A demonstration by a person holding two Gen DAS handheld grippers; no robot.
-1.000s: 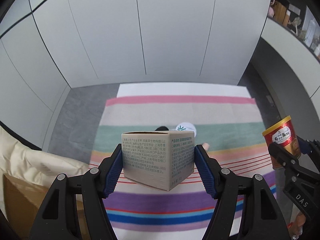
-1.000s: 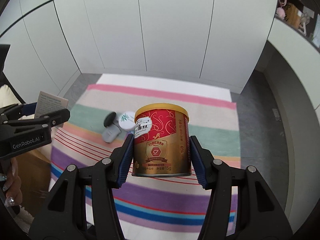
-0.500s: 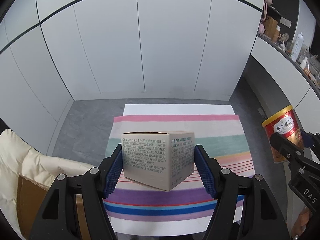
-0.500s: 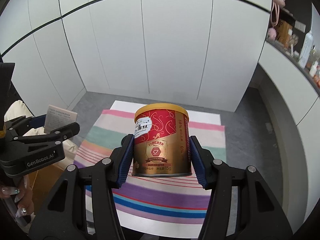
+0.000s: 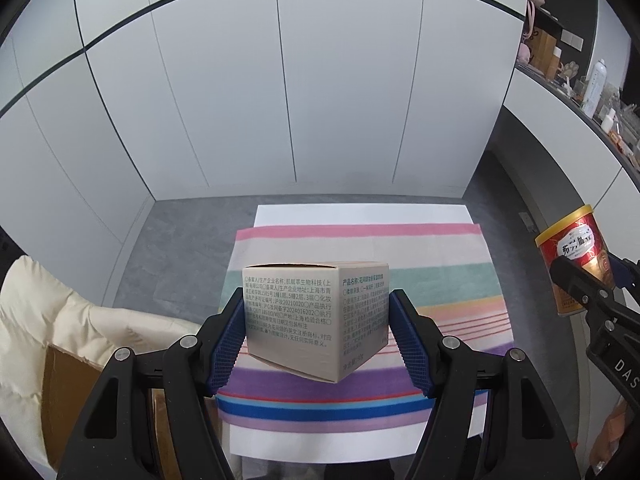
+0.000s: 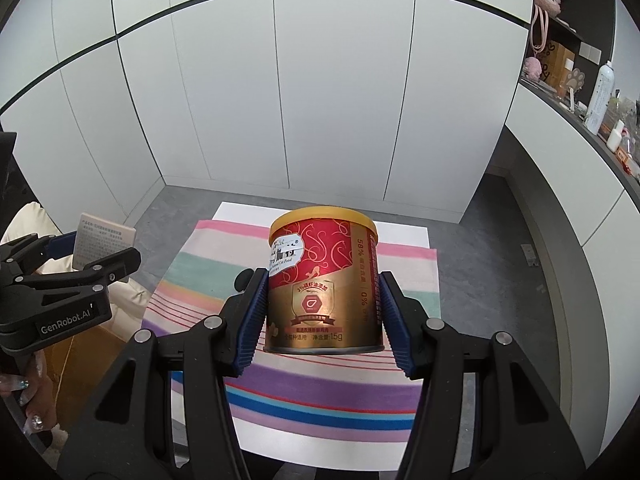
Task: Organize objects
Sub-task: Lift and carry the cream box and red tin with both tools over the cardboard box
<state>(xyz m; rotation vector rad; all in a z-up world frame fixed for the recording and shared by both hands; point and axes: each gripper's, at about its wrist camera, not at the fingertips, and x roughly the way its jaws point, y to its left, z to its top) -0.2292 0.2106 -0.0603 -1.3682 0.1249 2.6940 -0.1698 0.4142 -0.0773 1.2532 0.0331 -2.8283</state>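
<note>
My left gripper (image 5: 316,334) is shut on a beige cardboard box (image 5: 312,320) with printed text and holds it high above the striped cloth (image 5: 360,248). My right gripper (image 6: 322,316) is shut on a red and gold can (image 6: 324,284) with a yellow rim, also well above the cloth (image 6: 304,392). The can (image 5: 574,268) shows at the right edge of the left wrist view. The box (image 6: 104,242) and left gripper show at the left of the right wrist view. A small dark object (image 6: 242,280) peeks out beside the can.
The striped cloth lies on a white table (image 5: 360,212) over a grey floor (image 5: 188,232). White cabinet doors (image 5: 320,100) stand behind. A cream cushion (image 5: 60,320) and a brown cardboard box (image 5: 64,396) sit at the left. A counter (image 6: 580,112) with bottles runs along the right.
Both grippers have risen and pulled back from the cloth with the box and the can still held. The white jar and dark item on the cloth are now hidden behind the held things.
</note>
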